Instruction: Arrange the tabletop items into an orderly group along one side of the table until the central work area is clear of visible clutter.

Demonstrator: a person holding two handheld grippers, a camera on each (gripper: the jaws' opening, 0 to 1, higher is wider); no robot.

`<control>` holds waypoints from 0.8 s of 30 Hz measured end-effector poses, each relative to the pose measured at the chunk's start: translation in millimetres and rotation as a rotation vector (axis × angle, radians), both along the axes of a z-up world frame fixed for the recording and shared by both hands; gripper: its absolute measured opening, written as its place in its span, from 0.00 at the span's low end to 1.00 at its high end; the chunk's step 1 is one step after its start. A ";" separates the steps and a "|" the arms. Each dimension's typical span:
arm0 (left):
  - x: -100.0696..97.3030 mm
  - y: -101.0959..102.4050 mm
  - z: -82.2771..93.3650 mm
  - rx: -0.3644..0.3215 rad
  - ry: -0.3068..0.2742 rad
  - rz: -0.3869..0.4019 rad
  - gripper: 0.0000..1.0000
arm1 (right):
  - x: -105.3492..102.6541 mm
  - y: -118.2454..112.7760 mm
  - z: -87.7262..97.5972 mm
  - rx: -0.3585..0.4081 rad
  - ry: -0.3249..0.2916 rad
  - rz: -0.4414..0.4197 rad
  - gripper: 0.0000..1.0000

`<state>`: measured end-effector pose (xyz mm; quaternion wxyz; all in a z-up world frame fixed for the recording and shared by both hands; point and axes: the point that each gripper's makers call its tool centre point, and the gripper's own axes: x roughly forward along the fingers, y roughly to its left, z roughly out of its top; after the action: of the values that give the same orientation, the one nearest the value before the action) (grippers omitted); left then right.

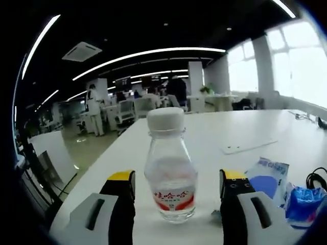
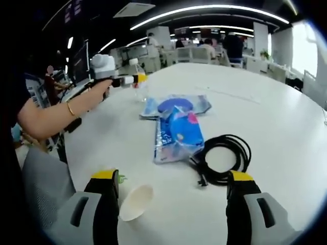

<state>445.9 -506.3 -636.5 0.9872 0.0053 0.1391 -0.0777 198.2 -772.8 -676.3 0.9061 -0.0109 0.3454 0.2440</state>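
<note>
Big white worktop (image 1: 245,127) in an open office, stuff scattered over the near end. In the left gripper view the left tongs (image 1: 176,191) are spread wide with a small clear water bottle (image 1: 170,171) standing upright between the 2 yellow-tipped jaws, white cap on, red label facing the camera. There's a gap on both sides, so the jaws aren't touching it. Just right of the right-hand jaw lie the blue plastic packets (image 1: 286,191), with a bit of black cable at the edge.

In the right gripper view the right tongs (image 2: 173,199) are also released, holding nothing, hovering low over the worktop. A white paper cup (image 2: 135,202) lies on its side just beside the left-hand jaw, mouth toward the camera. A coiled black cable (image 2: 225,159) sits ahead of the right-hand jaw, its plug end toward the middle. Beyond that, 2 blue packets (image 2: 176,132) overlap in the middle of the worktop.

Further back on the left, the person's forearm with a bracelet reaches out level over the worktop edge, hand (image 2: 97,89) wrapped around the left tongs' grip, pointing them at the bottle.
</note>
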 end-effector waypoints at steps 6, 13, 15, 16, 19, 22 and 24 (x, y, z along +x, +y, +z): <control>-10.9 -5.6 6.7 -0.051 0.016 -0.018 0.89 | 16.2 -4.4 13.6 0.004 -0.056 -0.021 0.86; -22.4 -2.9 5.8 -0.050 0.055 -0.007 0.98 | 30.3 -8.0 26.3 -0.022 -0.098 -0.011 0.85; -26.1 -2.7 6.8 -0.040 0.057 -0.010 1.00 | 35.1 -9.2 28.2 -0.022 -0.102 -0.008 0.85; -27.7 -2.8 6.7 -0.034 0.060 -0.011 1.00 | 38.0 -9.6 29.5 -0.023 -0.106 -0.005 0.85; -31.9 -3.3 0.8 0.013 0.086 -0.029 1.00 | 46.4 -10.1 31.9 -0.022 -0.113 0.003 0.85; -32.9 -0.6 -2.4 0.023 0.096 -0.021 1.00 | 55.1 -10.4 29.6 -0.019 -0.103 0.016 0.85; -34.2 1.1 -4.5 0.027 0.104 -0.018 1.00 | 62.8 -11.1 28.0 -0.018 -0.104 0.022 0.85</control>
<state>411.7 -505.2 -641.1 0.9778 0.0161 0.1909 -0.0849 261.0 -783.9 -648.3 0.9200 -0.0358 0.2996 0.2501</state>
